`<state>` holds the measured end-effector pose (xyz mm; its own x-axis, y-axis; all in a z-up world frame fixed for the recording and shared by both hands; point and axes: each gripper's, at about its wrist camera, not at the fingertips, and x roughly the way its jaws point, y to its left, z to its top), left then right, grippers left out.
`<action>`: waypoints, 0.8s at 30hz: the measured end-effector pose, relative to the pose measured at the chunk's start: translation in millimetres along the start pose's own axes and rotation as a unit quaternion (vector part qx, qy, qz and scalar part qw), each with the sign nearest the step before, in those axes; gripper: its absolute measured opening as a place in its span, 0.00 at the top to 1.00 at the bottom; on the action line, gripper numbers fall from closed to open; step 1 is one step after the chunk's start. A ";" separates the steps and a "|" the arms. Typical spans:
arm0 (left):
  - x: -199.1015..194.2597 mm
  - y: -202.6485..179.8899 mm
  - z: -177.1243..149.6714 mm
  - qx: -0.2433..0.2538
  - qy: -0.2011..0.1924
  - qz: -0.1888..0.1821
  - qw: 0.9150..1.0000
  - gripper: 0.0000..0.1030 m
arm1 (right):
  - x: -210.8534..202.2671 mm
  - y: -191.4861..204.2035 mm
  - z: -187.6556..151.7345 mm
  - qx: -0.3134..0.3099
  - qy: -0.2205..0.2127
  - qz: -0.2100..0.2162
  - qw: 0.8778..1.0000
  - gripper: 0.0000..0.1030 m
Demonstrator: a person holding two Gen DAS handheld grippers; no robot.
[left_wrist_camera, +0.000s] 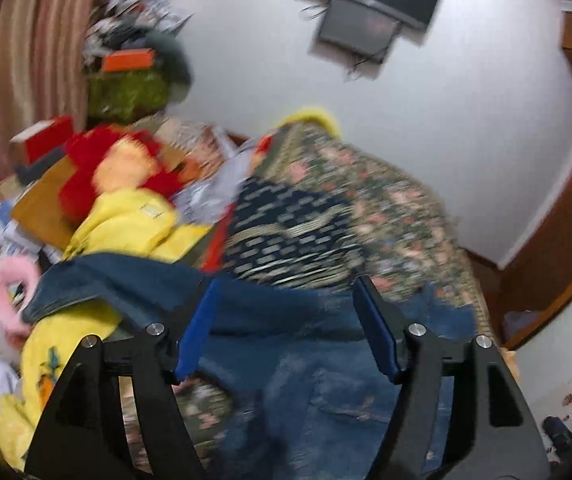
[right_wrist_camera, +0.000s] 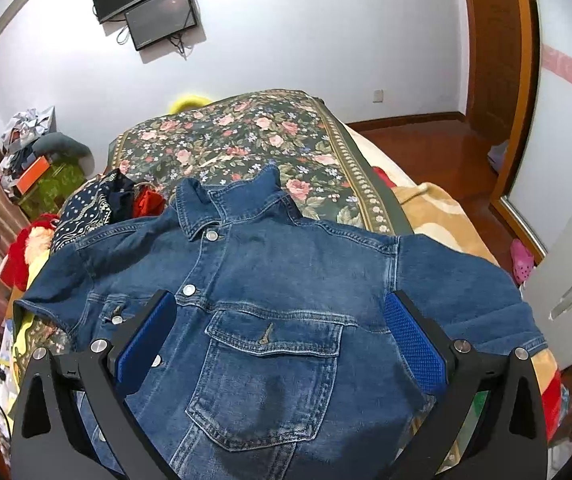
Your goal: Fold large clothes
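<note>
A blue denim jacket (right_wrist_camera: 286, 280) lies face up on the bed, collar at the far end, sleeves spread to both sides, buttons and a chest pocket showing. My right gripper (right_wrist_camera: 281, 300) is open and empty, hovering over the jacket's chest with its blue pads either side of the pocket. My left gripper (left_wrist_camera: 286, 284) is open and empty above the jacket's left side (left_wrist_camera: 306, 360); that view is blurred by motion.
A dark floral bedspread (right_wrist_camera: 245, 140) covers the bed beyond the jacket. A heap of yellow (left_wrist_camera: 133, 224), red and navy patterned clothes (left_wrist_camera: 286, 224) lies at the left. A wall television (right_wrist_camera: 145, 0), wooden door frame (right_wrist_camera: 498, 80) and white cabinet (right_wrist_camera: 566, 280) surround the bed.
</note>
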<state>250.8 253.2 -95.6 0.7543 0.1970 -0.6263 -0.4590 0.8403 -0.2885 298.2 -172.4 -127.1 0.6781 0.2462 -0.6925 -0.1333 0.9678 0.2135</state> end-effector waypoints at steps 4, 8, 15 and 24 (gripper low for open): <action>20.5 65.1 -4.9 -0.057 0.047 0.017 0.997 0.33 | 6.4 4.3 -1.3 0.002 0.009 -0.004 1.000 0.00; 46.1 128.7 -21.1 -0.150 0.105 -0.013 0.983 0.33 | 10.7 18.3 -1.4 -0.012 0.017 -0.005 1.000 0.00; 74.8 201.9 -41.0 -0.275 0.119 -0.022 0.954 0.33 | 16.6 53.1 -5.7 -0.059 0.028 -0.003 0.998 0.00; 108.6 224.5 -24.5 -0.260 0.083 0.056 0.960 0.65 | 21.0 75.4 -12.8 -0.093 0.043 0.003 0.995 0.00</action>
<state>218.1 450.9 -246.2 0.6207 0.1519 -0.7692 -0.7381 0.4442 -0.5079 293.1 -93.6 -134.4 0.6142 0.2473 -0.7494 -0.2738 0.9574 0.0915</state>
